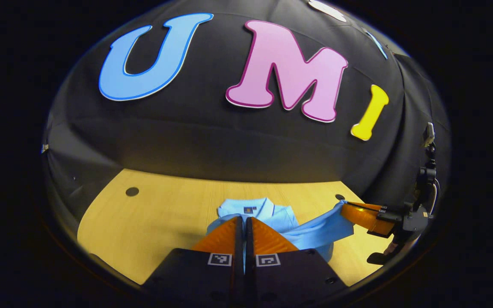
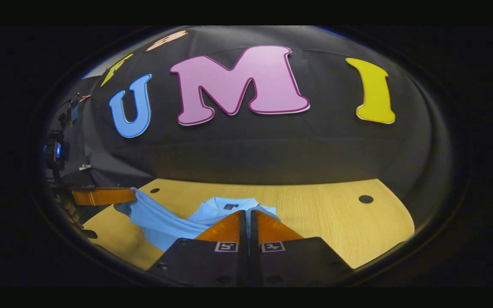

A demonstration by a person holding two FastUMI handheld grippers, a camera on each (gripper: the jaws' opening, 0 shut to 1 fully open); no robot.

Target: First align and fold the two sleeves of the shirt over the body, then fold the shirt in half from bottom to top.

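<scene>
Low centre, both the left gripper (image 1: 245, 222) and right gripper (image 2: 247, 216) are pinched, apparently on the shirt (image 1: 268, 214); hems should be lifted level.

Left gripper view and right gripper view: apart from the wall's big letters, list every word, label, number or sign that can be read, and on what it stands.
None can be read.
shirt collar label: a small dark patch, too small to read.
left gripper: two square black-and-white markers, patterns, no words.
right gripper: two like markers, no words.
</scene>
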